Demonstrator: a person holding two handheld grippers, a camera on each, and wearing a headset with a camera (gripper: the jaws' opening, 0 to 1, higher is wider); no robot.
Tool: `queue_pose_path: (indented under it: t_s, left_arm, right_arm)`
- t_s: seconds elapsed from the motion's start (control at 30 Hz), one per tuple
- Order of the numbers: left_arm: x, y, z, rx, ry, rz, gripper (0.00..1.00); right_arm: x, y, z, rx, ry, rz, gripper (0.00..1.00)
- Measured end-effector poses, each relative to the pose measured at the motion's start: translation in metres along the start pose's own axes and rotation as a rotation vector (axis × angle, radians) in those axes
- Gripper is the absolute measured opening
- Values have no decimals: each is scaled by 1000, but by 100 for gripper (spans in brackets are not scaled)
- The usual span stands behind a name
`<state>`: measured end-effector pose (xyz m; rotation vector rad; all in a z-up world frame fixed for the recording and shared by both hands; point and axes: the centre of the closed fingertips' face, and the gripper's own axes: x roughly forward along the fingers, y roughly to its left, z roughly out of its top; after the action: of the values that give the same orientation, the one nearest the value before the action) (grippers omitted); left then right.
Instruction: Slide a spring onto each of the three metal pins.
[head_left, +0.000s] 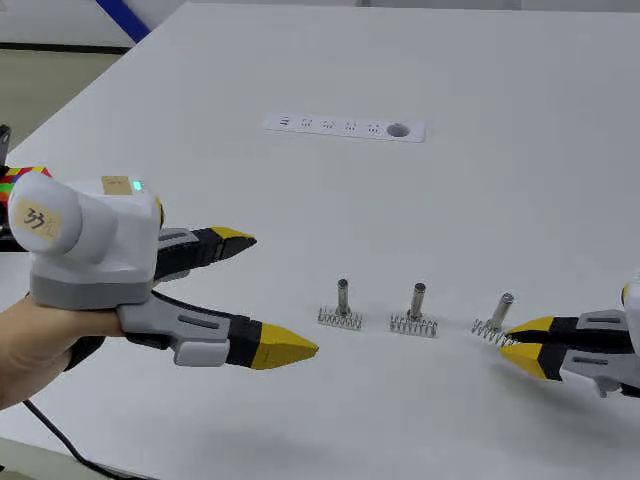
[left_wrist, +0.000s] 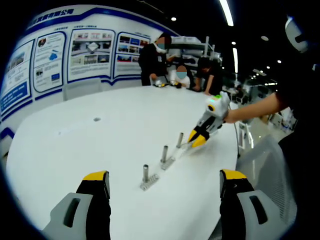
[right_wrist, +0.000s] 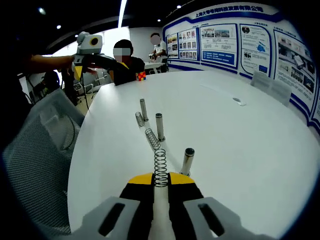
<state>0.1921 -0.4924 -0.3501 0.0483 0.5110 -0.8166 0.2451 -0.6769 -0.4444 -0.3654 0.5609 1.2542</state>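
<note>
Right gripper view: your right tool (right_wrist: 160, 181) pinches the rightmost spring (right_wrist: 160, 167); next, lift it over its pin (right_wrist: 187, 161). Your left tool (head_left: 283, 294) hangs spread.

My right tongs (head_left: 508, 340) are cut off by the head view's edge just behind the jaws. The near end of the spring (right_wrist: 160, 167) vanishes between those jaws. Behind my left tongs (head_left: 285, 294) a cube (head_left: 12, 182) is mostly covered. The posters (left_wrist: 85, 50) far ahead are too small to read.
</note>
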Motion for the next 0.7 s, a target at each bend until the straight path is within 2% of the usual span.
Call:
queue_pose_path:
  t_s: [0.1, 0.2, 0.4, 0.57, 0.7]
  left_arm:
    - [2, -4, 4, 5, -13, -6, 93]
    - [4, -7, 8, 12, -25, -13, 92]
    - [13, -24, 22, 25, -54, -67, 85]
    - [24, -40, 26, 32, -72, -119, 78]
    - [32, -51, 31, 23, -98, -160, 67]
  right_arm:
    - [-5, 10, 17, 1, -35, 24, 11]
    - [-8, 20, 31, -28, -45, 49, 11]
    - [-12, 38, 59, -86, -74, 99, 11]
    - [-13, 54, 73, -128, -80, 143, 11]
    - [-14, 65, 79, -159, -75, 183, 11]
